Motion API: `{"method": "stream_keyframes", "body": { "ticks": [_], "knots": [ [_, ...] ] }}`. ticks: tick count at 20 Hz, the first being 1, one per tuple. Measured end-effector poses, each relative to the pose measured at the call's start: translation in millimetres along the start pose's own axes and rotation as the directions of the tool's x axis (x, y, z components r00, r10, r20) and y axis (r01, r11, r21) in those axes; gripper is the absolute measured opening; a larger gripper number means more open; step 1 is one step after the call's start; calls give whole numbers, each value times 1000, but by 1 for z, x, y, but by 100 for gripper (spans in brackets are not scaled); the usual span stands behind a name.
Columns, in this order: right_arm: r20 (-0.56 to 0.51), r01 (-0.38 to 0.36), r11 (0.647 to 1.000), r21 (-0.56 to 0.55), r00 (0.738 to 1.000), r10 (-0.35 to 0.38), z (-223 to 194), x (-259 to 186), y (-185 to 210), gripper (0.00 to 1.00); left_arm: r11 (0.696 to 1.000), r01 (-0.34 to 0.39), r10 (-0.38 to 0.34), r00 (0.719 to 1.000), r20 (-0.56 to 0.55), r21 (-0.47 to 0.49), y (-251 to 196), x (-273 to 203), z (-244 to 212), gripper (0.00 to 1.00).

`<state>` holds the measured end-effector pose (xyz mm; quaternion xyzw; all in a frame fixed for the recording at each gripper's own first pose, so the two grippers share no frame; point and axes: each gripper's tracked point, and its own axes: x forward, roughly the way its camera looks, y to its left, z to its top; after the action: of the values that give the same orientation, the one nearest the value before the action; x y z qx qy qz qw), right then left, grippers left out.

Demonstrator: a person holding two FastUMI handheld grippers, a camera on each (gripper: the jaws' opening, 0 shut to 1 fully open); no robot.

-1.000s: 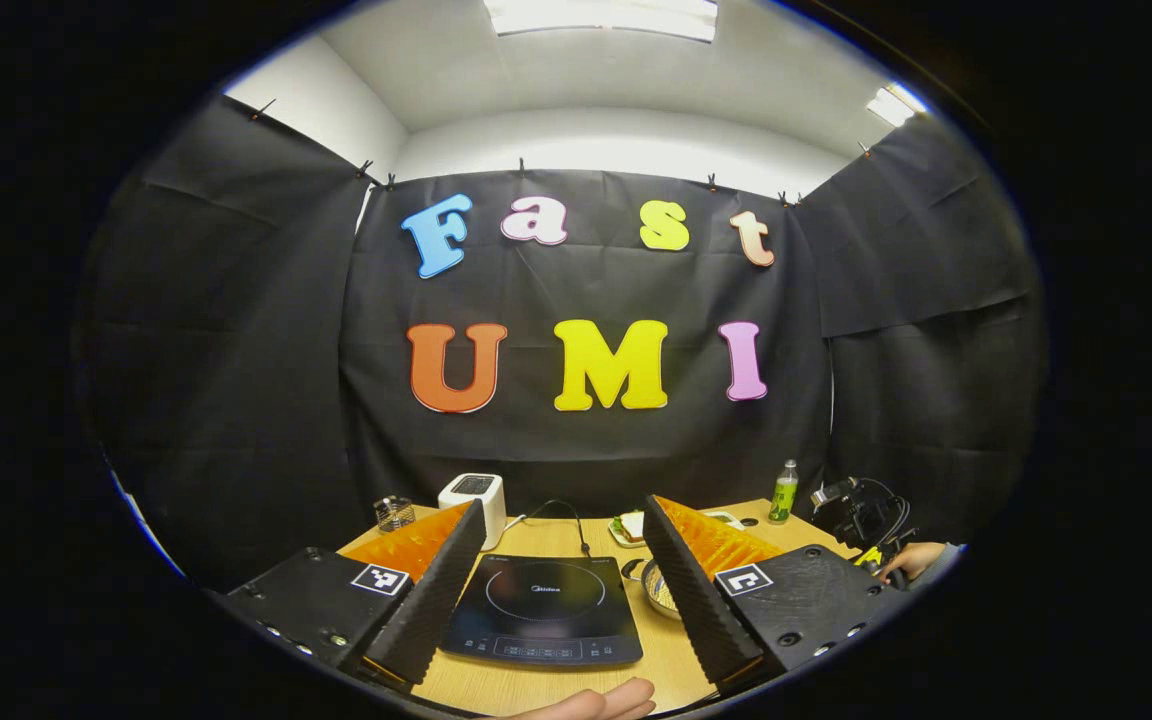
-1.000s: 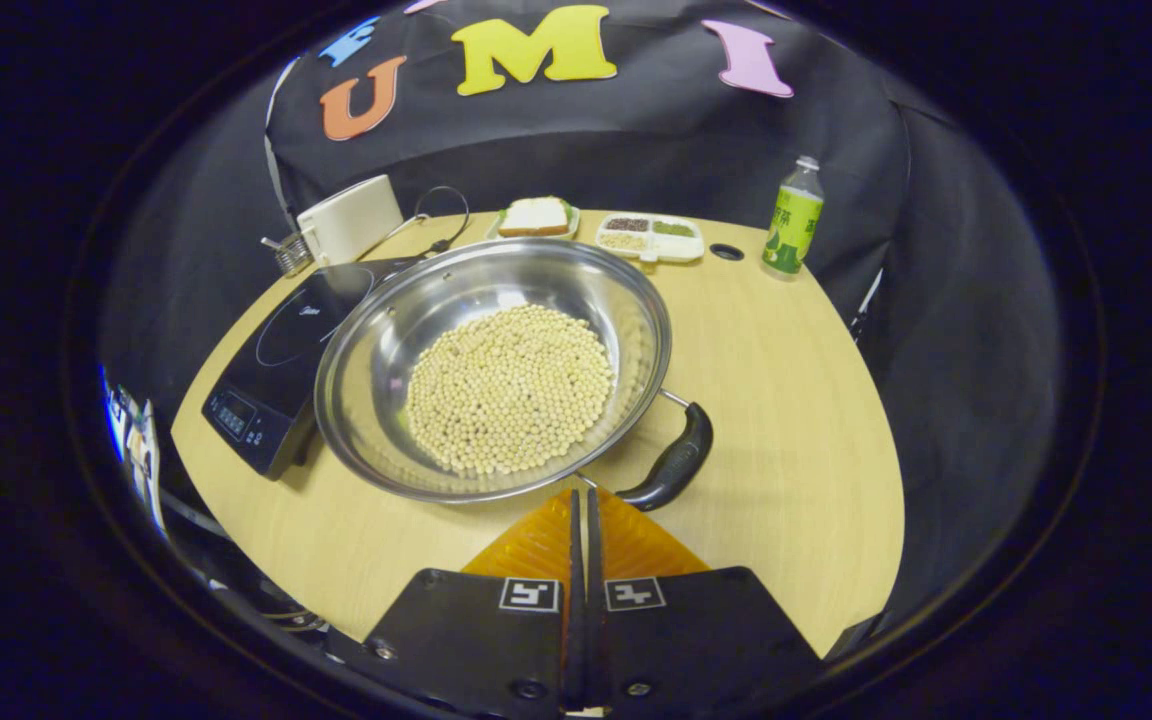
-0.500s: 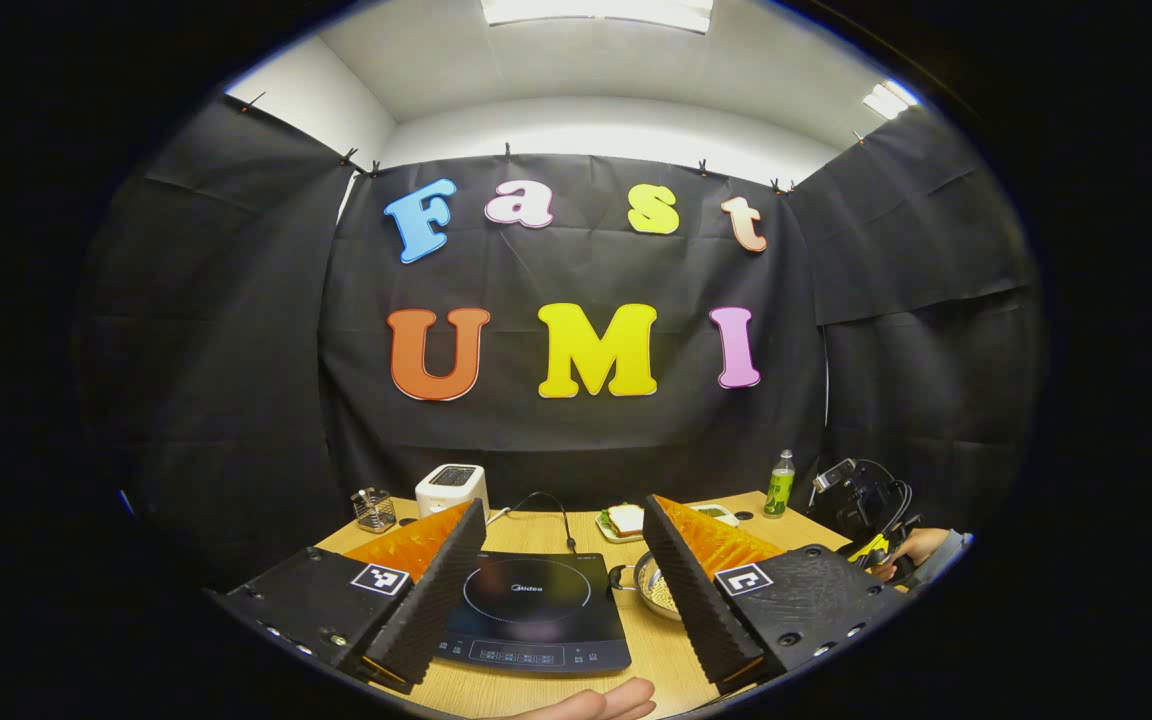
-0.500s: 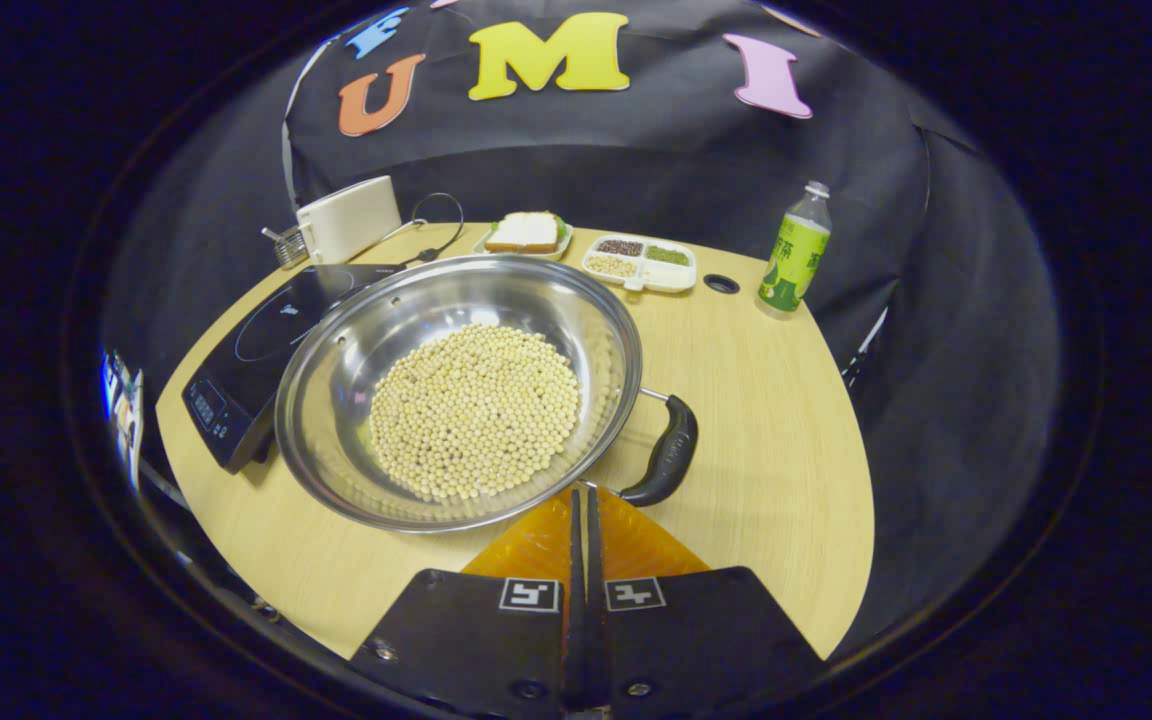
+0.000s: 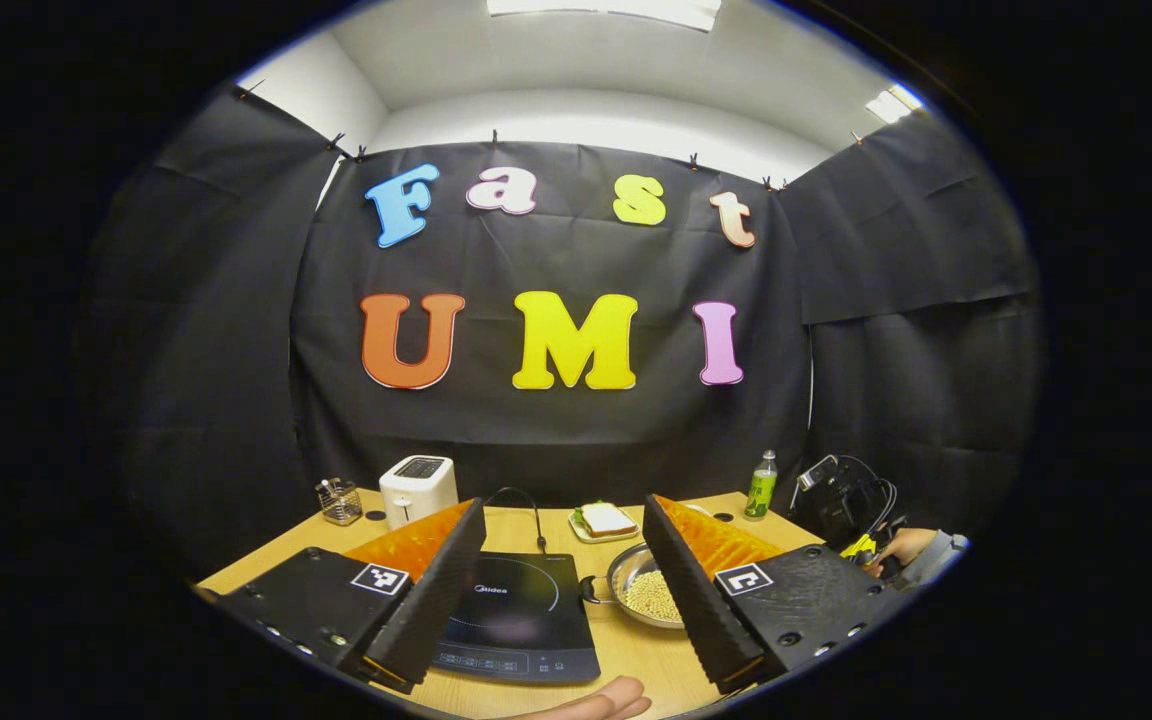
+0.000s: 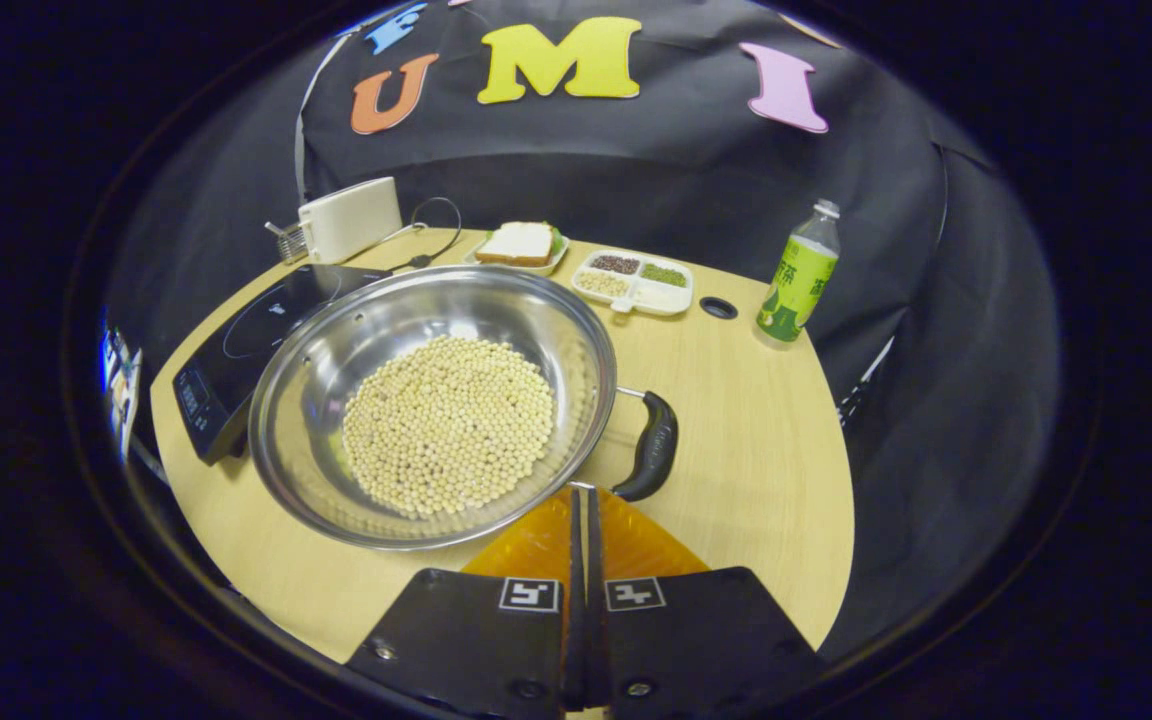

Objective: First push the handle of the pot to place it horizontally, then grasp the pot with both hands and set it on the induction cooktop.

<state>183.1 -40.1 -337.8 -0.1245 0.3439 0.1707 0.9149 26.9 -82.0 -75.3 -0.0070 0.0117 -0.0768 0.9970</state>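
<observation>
A steel pot full of pale beans sits on the wooden table, just right of the black induction cooktop. Its black side handle points to the right of the rim. My right gripper is shut with nothing in it, its tips at the pot's near rim by the handle's lower end. My left gripper hangs open above the table's near edge. Between its fingers lie the cooktop and part of the pot, whose small left handle faces the cooktop.
Along the back stand a white toaster, a sandwich plate, a divided tray of grains and a green bottle. A small glass holder sits by the toaster. A hand shows at the near edge.
In the right gripper view the pot and its handle have slid left, and the handle has swung a little. The left gripper view has shifted, so more of the pot shows.
</observation>
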Motion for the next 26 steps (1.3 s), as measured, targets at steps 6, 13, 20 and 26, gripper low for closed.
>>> {"method": "stream_keyframes", "body": {
  "ticks": [6,13,20,26],
  "knots": [
    [55,48,998,46,997,-51,9,-29,3,4,1000,-19,18,1000,-16,-25,2,7,-8,95],
    [174,88,995,48,980,-95,33,-70,4,11,998,37,-43,990,-136,-51,-23,32,-42,95],
    [213,114,990,81,968,-129,42,-68,-8,75,996,53,-74,943,-323,-72,-36,90,-107,95],
    [175,89,984,156,978,-117,50,-51,-17,83,996,40,-73,870,-488,-78,-43,132,-169,96]
  ]
}}
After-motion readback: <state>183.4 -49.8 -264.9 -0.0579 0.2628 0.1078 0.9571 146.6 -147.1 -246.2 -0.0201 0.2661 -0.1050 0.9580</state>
